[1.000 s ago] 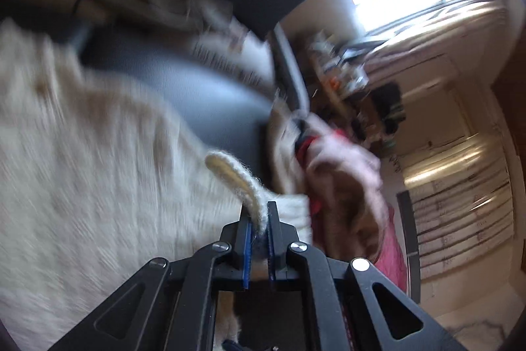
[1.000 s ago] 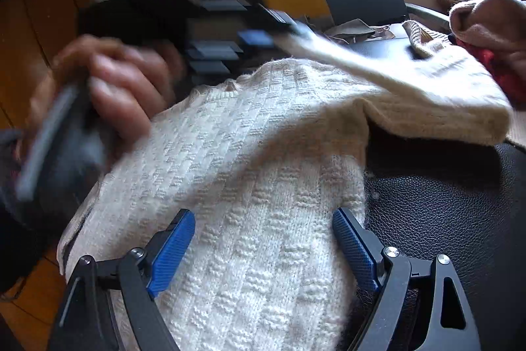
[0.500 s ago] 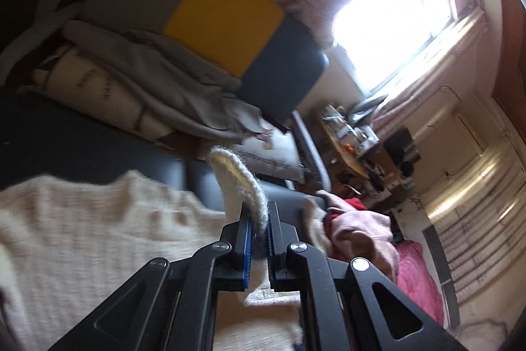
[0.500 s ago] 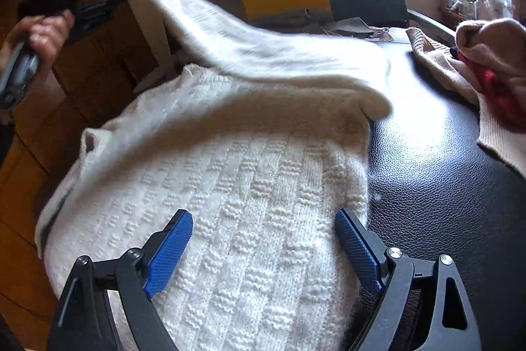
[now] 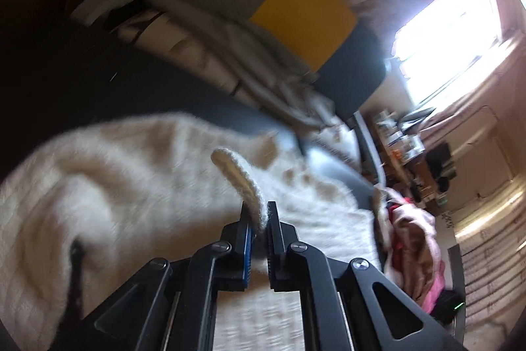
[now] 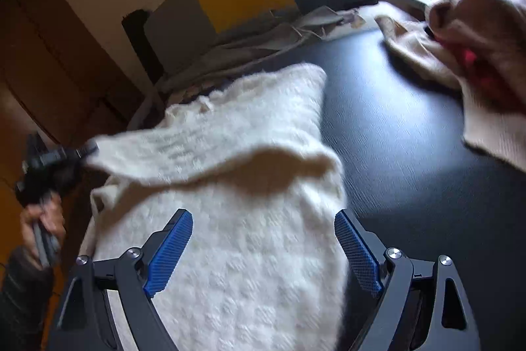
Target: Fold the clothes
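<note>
In the left wrist view, our left gripper [image 5: 259,219] was clamped tight on the cuff [image 5: 240,176] of the sweater [image 5: 131,186], the knit edge poking up between the pads. Half a second before, this camera looked over the sweater toward the chair [image 5: 302,12]; now it had tipped down and the cream knit filled the lower frame. We judged that the sleeve was being carried out to the sweater's left side, opening it flat before the fold proper.

In the right wrist view, our right gripper [image 6: 263,249] stood wide open, holding nothing, its blue pads [image 6: 167,252] either side of the sweater's near end; whether they touched the knit we could not tell. The sleeve, raised high toward the chair a moment earlier, now stretched low and leftward from the body to the left gripper [image 6: 62,157]. The sweater lay on the black surface [image 6: 411,153], its long axis running from us toward the chair. Right of the sweater sat a pile [image 6: 476,55].
</note>
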### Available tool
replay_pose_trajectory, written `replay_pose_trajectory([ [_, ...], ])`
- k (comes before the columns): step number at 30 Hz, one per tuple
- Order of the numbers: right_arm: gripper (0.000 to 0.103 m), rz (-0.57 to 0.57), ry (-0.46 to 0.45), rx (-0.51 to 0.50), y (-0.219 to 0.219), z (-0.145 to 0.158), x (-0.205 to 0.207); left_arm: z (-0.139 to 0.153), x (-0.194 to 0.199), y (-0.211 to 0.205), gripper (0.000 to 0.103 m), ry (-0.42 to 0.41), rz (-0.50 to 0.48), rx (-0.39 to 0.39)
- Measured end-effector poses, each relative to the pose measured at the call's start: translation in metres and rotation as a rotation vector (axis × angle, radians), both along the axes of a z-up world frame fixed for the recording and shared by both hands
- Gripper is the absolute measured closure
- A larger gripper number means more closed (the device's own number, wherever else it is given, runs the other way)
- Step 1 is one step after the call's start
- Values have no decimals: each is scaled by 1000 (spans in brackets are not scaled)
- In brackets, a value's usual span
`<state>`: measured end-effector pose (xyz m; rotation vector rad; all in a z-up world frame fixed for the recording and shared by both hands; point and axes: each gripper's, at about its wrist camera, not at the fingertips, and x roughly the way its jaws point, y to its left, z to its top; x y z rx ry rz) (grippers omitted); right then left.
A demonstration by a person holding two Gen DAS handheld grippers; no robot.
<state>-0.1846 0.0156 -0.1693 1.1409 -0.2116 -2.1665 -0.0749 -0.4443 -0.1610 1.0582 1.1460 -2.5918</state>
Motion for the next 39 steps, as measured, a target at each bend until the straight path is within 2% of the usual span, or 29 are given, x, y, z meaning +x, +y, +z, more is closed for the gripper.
replay_pose_trajectory([
  [3, 14, 44, 86, 30, -35, 16, -8, -21, 9, -5, 97, -35, 17, 19],
  [7, 14, 101, 181, 168, -86, 16, -27, -26, 23, -12, 97, -10, 33, 59],
  [10, 14, 96, 165, 255, -103, 1, -48, -18, 28, -16, 97, 26, 23, 71],
  [11, 14, 94, 159, 282, -108, -4, -55, -15, 27, -17, 97, 8, 37, 31],
  [14, 14, 69, 105, 319, -109, -23, -70, -26, 9, -14, 96, -169, 49, -183],
  [15, 12, 60, 82, 330, -109, -31, -73, -36, 6, -14, 95, -237, 66, -209],
  [17, 8, 78, 143, 330, -107, -39, -64, -45, 12, -18, 91, -282, 130, -200],
  [20, 6, 85, 173, 329, -106, -42, -60, -29, 30, -17, 92, -239, 259, -209],
  [23, 3, 92, 169, 321, -106, -43, -62, -5, 36, -1, 87, -106, 258, -211],
  [26, 3, 96, 164, 326, -107, -40, -64, 9, 8, 29, 85, -95, 135, -316],
  [28, 3, 100, 161, 321, -109, -34, -66, 2, -11, 40, 85, -119, 77, -348],
  [31, 3, 90, 205, 259, -111, -14, -70, -19, -32, 43, 85, -165, 40, -337],
  [33, 3, 95, 212, 303, -123, -16, -84, -40, -39, 39, 85, -216, 54, -332],
  [37, 0, 74, 169, 386, -134, -47, -113, -55, -26, 42, 83, -124, 47, -367],
  [39, 0, 64, 173, 360, -132, -48, -115, -57, -20, 41, 83, -106, 64, -334],
])
